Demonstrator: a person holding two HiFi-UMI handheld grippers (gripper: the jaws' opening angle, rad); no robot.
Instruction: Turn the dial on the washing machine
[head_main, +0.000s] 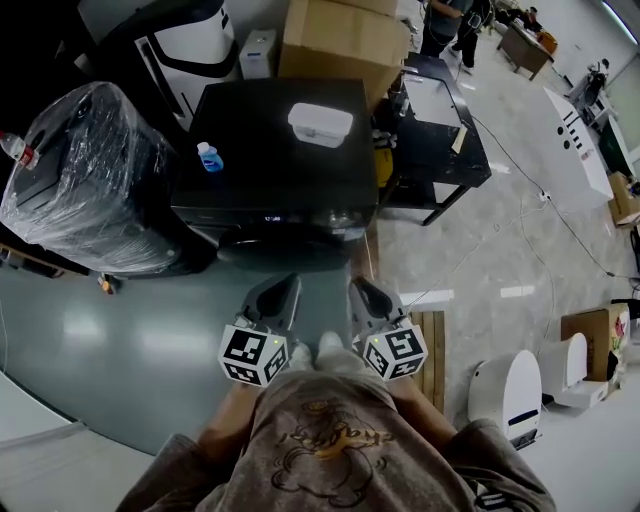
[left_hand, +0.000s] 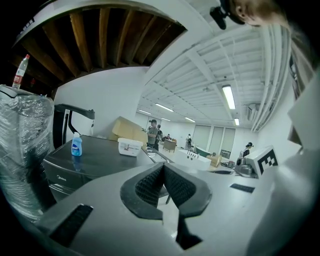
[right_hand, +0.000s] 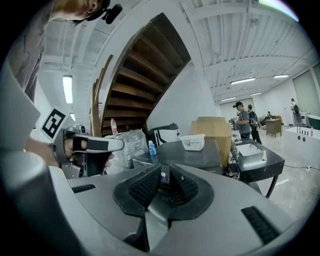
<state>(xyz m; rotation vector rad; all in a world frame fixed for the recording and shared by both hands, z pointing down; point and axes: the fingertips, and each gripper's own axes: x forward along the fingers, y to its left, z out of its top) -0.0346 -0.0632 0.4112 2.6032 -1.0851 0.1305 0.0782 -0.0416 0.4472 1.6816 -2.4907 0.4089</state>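
The black washing machine (head_main: 270, 150) stands ahead of me, its control strip (head_main: 300, 217) facing me; I cannot make out the dial on it. A blue bottle (head_main: 208, 157) and a white lidded box (head_main: 320, 124) sit on its top. My left gripper (head_main: 283, 290) and right gripper (head_main: 360, 290) hover side by side over the floor, short of the machine's front. In the left gripper view the jaws (left_hand: 162, 168) meet, with nothing between them. The right gripper's jaws (right_hand: 164, 175) stand almost together, nothing held; the machine's lit display shows beyond them.
A plastic-wrapped bulky object (head_main: 90, 180) stands left of the machine, a cardboard box (head_main: 340, 40) behind it and a black table (head_main: 445, 150) to its right. A wooden board (head_main: 432, 350) and a white appliance (head_main: 510, 385) are at my right. People stand far back.
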